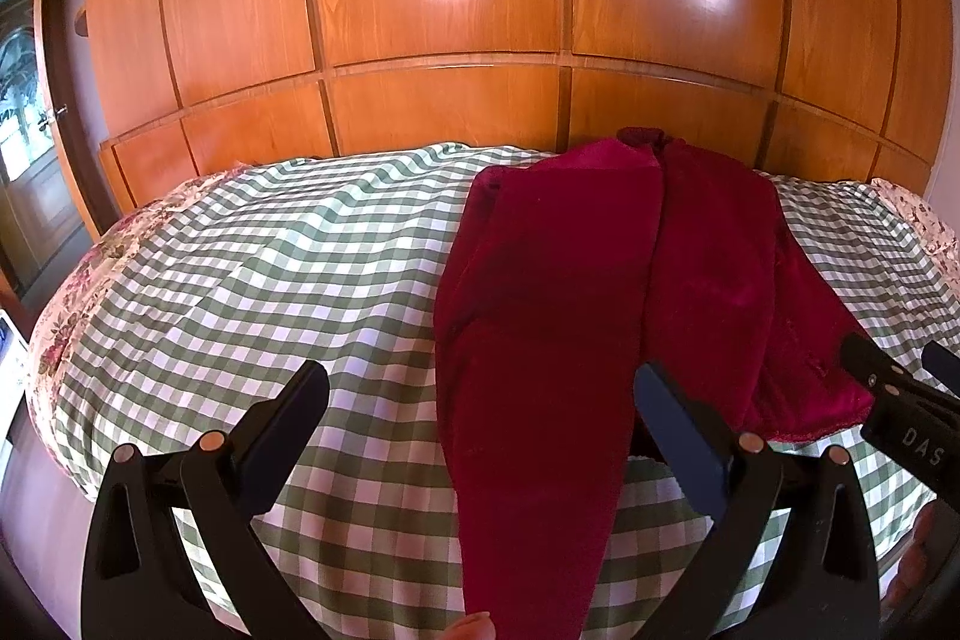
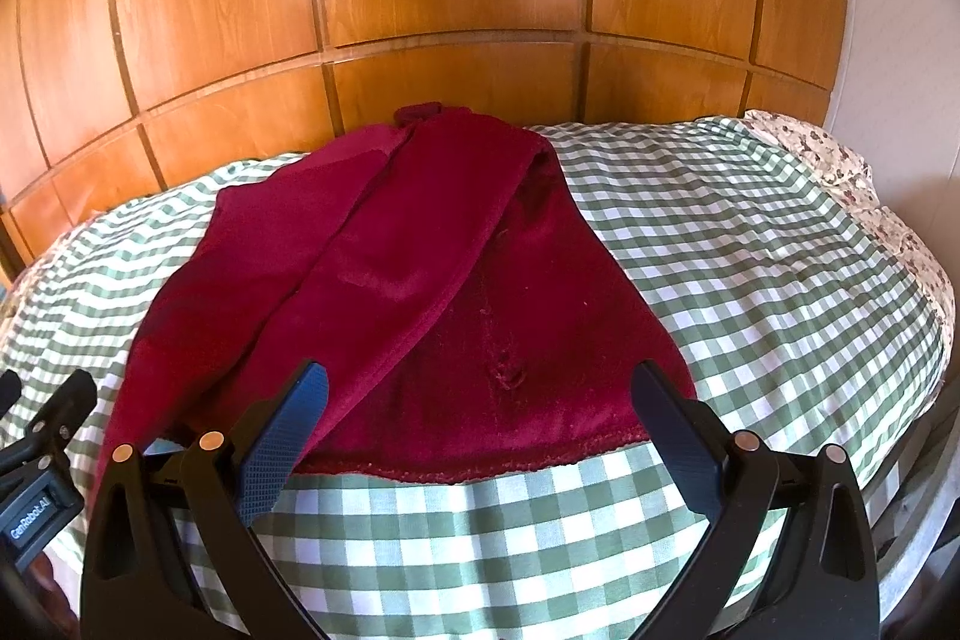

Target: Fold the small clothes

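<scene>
Left wrist view — one red garment (image 1: 552, 292), two grippers, fingers apart

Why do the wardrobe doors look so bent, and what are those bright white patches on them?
Left wrist view: the fisheye lens bows the wardrobe panels outward, and light glares off the glossy wood in two white patches. Right wrist view: the same bowing, with one smaller glare patch near the top; the garment and checked cloth are evenly lit and sharp, and the corners go black.
</scene>
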A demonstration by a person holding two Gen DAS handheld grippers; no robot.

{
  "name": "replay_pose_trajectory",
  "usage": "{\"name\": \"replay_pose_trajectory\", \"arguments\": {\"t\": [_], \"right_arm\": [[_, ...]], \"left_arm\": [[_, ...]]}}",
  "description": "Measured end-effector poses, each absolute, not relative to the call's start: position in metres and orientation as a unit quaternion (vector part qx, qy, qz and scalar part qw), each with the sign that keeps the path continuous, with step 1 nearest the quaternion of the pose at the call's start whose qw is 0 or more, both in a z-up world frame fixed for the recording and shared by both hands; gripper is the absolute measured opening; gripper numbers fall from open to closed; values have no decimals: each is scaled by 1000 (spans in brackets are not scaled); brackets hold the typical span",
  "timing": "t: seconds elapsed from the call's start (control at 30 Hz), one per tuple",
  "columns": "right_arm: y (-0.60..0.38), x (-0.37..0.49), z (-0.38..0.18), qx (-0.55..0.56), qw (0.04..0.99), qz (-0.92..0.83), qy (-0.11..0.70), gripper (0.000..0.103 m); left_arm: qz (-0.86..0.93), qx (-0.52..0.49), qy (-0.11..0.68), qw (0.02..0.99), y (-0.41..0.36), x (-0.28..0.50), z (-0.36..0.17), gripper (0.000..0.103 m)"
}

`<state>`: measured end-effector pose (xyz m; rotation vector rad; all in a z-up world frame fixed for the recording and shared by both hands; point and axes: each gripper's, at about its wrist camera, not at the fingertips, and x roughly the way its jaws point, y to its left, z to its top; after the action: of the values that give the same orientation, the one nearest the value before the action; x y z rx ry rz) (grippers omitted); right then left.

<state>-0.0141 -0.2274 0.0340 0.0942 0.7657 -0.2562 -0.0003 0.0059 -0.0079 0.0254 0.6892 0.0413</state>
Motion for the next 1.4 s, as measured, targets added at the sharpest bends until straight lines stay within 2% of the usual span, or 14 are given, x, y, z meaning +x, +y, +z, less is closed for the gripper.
{"name": "replay_pose_trajectory", "arguments": {"t": [0.73, 0.77, 0.83, 0.93, 1.17, 1.23, 1.27, 1.3, 1.33, 1.37, 1.4], "right_arm": [[-236, -1, 18, 90, 908, -77, 403, 99], [-234, 1, 17, 96, 907, -70, 405, 97], [-236, 9, 15, 109, 903, -54, 412, 82], [-241, 26, 7, 136, 892, -28, 430, 68], [-233, 76, -21, 164, 864, 11, 476, 53], [-226, 88, -31, 158, 855, 20, 493, 44], [-223, 95, -36, 153, 851, 20, 501, 40], [-221, 97, -37, 149, 852, 21, 501, 30], [-219, 98, -35, 142, 855, 24, 498, 17], [-219, 99, -31, 131, 860, 30, 493, 12], [-220, 98, -26, 128, 862, 35, 489, 10]], "left_arm": [[18, 14, 359, 933, 18, 10, -22, 101], [11, 15, 360, 933, 18, 11, -23, 101], [-13, 21, 361, 932, 17, 12, -27, 101], [-51, 17, 377, 924, 19, 12, -36, 101], [-120, 41, 397, 909, 20, -2, -49, 101], [-138, 43, 408, 901, 15, -2, -57, 99], [-140, 47, 418, 896, 13, 0, -61, 89], [-140, 55, 431, 890, 10, 2, -67, 72], [-139, 62, 446, 882, 7, 5, -74, 66], [-138, 67, 459, 875, 5, 8, -80, 47], [-132, 75, 469, 870, 4, 10, -86, 15]]}}
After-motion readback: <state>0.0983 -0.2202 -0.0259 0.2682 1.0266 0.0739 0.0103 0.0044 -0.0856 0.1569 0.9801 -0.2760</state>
